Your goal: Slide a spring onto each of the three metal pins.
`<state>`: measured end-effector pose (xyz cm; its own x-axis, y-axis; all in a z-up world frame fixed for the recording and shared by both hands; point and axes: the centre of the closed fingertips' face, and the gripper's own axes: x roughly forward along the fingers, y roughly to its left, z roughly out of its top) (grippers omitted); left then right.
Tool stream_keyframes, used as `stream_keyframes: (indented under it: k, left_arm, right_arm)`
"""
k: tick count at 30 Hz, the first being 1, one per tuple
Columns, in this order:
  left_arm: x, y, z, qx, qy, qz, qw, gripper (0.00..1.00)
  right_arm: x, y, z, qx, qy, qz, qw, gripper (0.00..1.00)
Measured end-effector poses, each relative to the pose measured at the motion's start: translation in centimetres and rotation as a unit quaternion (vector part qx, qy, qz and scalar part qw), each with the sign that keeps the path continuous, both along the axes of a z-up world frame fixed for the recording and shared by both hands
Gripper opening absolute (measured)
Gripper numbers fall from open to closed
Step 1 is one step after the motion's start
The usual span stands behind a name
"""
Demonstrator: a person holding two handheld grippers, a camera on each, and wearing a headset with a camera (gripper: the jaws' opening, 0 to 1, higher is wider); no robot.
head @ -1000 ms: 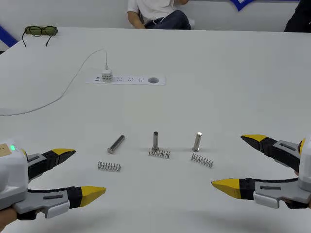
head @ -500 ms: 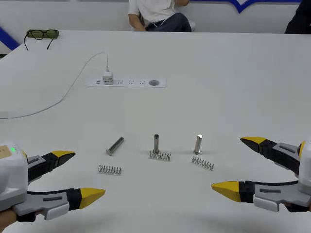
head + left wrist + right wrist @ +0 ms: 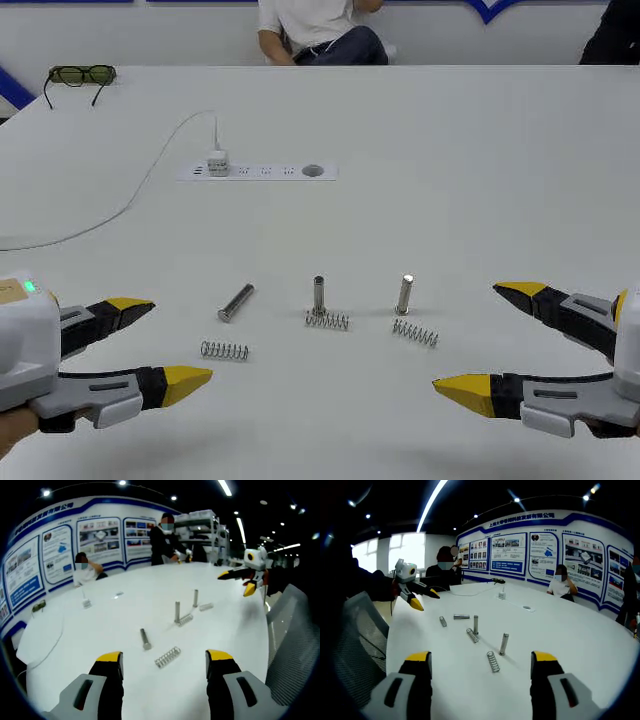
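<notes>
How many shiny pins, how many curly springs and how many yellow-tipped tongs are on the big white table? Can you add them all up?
Metal pins: 3 (one lying down, two standing)
Springs: 3
Tongs: 2, both open
Total: 8

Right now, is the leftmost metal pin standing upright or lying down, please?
Lying down: the leftmost pin rests flat along the table.

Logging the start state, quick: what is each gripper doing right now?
Left gripper: open, holding nothing.
Right gripper: open, holding nothing.
</notes>
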<state>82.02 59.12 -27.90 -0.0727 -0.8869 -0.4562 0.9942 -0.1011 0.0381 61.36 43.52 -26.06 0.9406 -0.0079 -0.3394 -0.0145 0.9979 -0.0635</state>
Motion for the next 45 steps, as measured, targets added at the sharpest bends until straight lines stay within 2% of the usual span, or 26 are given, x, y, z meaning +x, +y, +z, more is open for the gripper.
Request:
stream_keyframes:
  k: [5, 18, 31, 39, 43, 45]
  left_arm:
    - [0.6, -0.9, 0.0, 0.011, -0.011, -0.002, 0.9999, 0.63]
    - [1.9, -3.9, 0.3, 0.031, -0.02, -0.004, 0.9993, 0.53]
    - [2.2, -6.2, -0.8, 0.069, -0.024, -0.005, 0.9973, 0.43]
    - [2.3, -7.9, -1.8, 0.102, -0.036, -0.009, 0.9941, 0.36]
    - [2.6, -8.8, -1.9, 0.113, -0.032, 0.005, 0.9931, 0.34]
    - [2.7, -9.1, -2.1, 0.12, -0.028, 0.009, 0.9923, 0.29]
  right_arm:
    - [-0.1, 0.1, -0.2, 0.001, 0.001, -0.002, 1.0, 0.82]
    - [-0.1, -0.1, -0.5, 0.003, 0.003, -0.008, 1.0, 0.82]
    - [0.0, 0.1, -1.0, 0.007, 0.006, -0.008, 0.9999, 0.82]
    - [-0.1, 0.0, -1.3, 0.01, 0.008, -0.008, 0.9999, 0.82]
    - [-0.2, 0.0, -1.3, 0.011, 0.008, -0.011, 0.9999, 0.81]
    - [-0.3, 0.0, -1.4, 0.012, 0.008, -0.012, 0.9998, 0.81]
